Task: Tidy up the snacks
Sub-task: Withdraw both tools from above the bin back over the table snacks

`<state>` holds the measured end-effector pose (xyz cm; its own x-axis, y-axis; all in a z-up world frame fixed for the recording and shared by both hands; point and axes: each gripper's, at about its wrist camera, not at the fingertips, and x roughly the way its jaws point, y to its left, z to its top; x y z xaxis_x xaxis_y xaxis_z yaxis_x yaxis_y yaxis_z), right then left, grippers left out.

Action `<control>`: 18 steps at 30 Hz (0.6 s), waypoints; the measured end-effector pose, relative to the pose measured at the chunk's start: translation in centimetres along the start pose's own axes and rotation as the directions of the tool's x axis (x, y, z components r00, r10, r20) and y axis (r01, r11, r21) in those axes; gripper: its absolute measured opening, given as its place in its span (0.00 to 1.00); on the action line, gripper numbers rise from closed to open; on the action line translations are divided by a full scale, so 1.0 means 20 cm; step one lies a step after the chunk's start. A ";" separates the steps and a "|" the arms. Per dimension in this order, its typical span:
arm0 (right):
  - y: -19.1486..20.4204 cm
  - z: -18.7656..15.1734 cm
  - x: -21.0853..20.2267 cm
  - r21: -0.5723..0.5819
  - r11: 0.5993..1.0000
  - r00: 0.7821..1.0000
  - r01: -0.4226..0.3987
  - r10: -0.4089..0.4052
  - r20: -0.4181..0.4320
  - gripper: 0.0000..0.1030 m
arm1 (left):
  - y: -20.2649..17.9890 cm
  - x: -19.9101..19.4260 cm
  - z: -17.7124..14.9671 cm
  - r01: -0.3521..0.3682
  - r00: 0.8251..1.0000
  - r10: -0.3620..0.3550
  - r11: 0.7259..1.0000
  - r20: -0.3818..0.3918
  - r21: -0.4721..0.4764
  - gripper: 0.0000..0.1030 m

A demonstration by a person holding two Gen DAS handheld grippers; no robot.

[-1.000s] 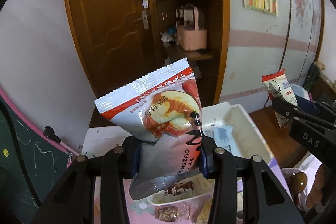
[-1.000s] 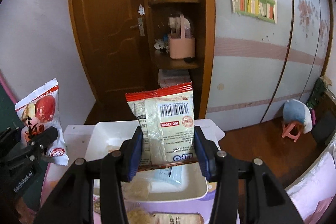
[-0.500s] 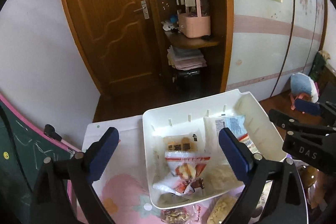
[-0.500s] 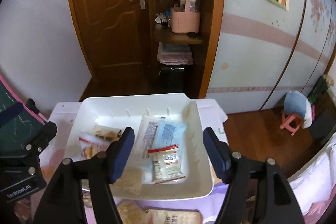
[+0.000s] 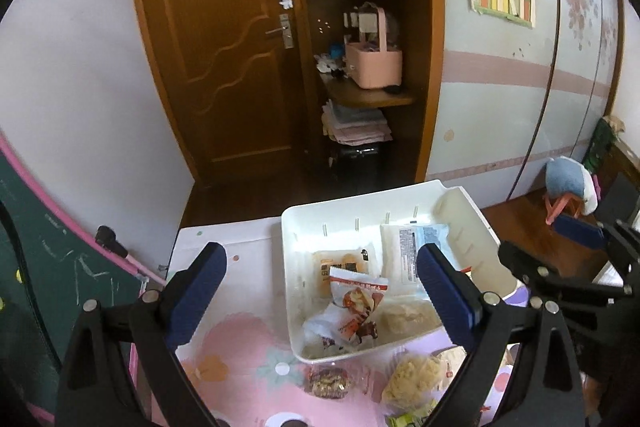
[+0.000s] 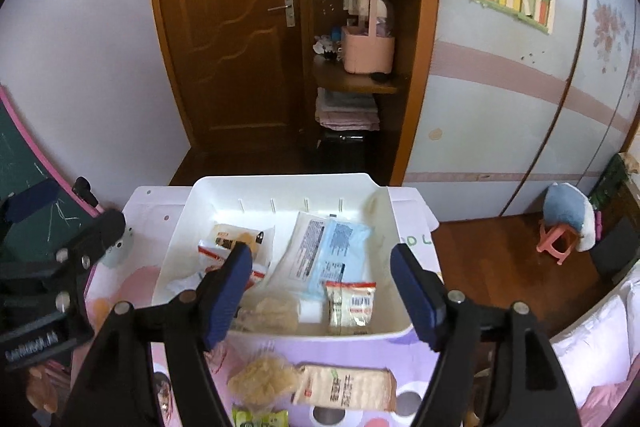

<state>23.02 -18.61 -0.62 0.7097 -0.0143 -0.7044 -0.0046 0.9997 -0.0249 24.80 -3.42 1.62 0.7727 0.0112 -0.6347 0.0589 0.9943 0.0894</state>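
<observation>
Both sets of jaws gaping, nothing between pads; left gripper (image 5: pixel 320 291) wider than right gripper (image 6: pixel 322 281). Reason: red-white packet (image 5: pixel 358 301) and barcode packet (image 6: pixel 351 301) lie loose inside white bin (image 6: pixel 280 187). More snacks (image 6: pixel 344 389) outside bin, near its front wall, unsorted.

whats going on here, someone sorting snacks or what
A person is working with a handheld gripper in each hand, sorting snacks into a white bin on a table. Both the left gripper and the right gripper have just opened their jaws and hold nothing. A red-and-white packet and a small barcode packet lie in the bin. More snacks, such as a beige cracker pack, wait on the table in front of it.
</observation>
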 end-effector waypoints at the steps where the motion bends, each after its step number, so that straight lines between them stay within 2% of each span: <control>1: 0.00 -0.03 -0.04 0.006 1.000 1.000 -0.003 0.003 0.006 0.70 | 0.01 -0.03 -0.01 0.002 1.000 -0.002 1.000 0.001 -0.010 0.93; 6: -0.02 -0.14 -0.20 0.036 0.999 0.999 -0.036 0.035 0.018 0.70 | 0.09 -0.18 -0.08 0.009 1.000 -0.010 0.998 -0.021 -0.056 0.93; 11: -0.03 -0.29 -0.35 0.035 0.998 0.999 -0.042 0.042 0.023 0.70 | 0.13 -0.31 -0.22 0.056 0.997 -0.060 0.995 -0.053 -0.079 0.93; 18: -0.05 -0.45 -0.55 0.037 0.998 0.996 -0.045 0.042 0.074 0.70 | 0.15 -0.50 -0.39 0.061 0.998 -0.063 0.995 -0.022 -0.084 0.93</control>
<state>8.85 -19.66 0.67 0.7592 0.0293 -0.6502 -0.0101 0.9994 0.0333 12.31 0.33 2.19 0.7535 -0.0492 -0.6557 0.0526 0.9985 -0.0145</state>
